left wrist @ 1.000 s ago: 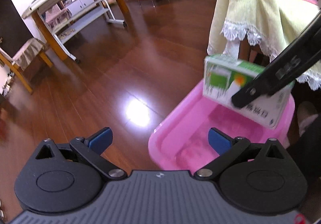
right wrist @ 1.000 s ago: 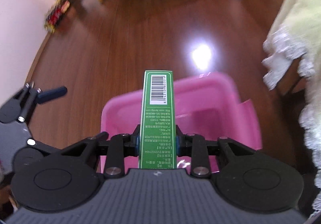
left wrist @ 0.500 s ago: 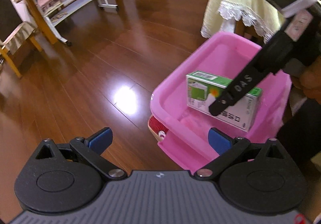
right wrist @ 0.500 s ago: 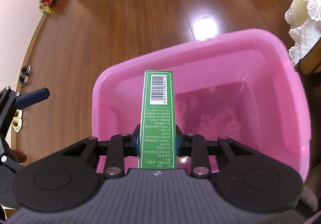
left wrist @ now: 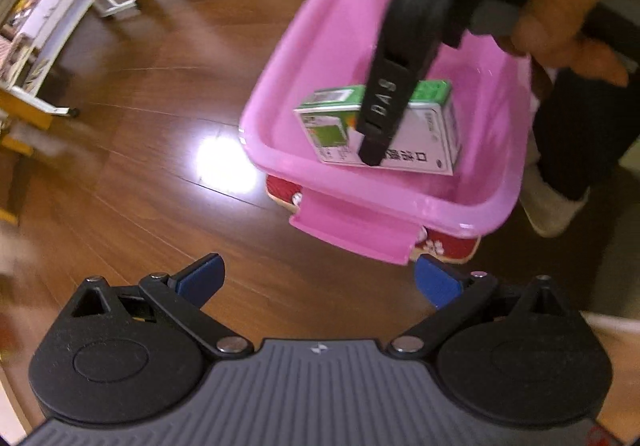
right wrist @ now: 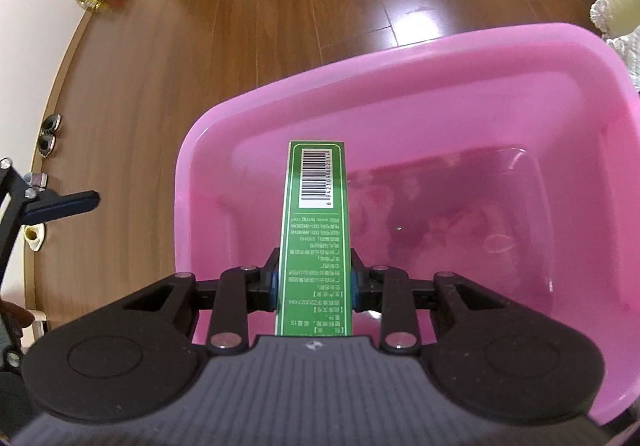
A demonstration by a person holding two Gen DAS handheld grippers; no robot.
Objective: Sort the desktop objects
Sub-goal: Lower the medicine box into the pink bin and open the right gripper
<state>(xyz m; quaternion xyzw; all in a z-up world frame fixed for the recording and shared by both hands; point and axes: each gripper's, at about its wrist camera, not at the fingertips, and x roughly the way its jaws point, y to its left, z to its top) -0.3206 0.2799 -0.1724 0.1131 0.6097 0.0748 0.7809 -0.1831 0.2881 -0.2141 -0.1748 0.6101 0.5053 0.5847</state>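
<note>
gripping green box inside pink tub, right fingers clamped; left fingers wide apart, empty.

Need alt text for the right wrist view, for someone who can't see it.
The right tongs are shut on a green box, barcode side facing the camera, inside the rim of a pink bin that holds nothing else visible. Brown wood floor lies beyond, with one finger of the left tongs at the left edge.
</note>
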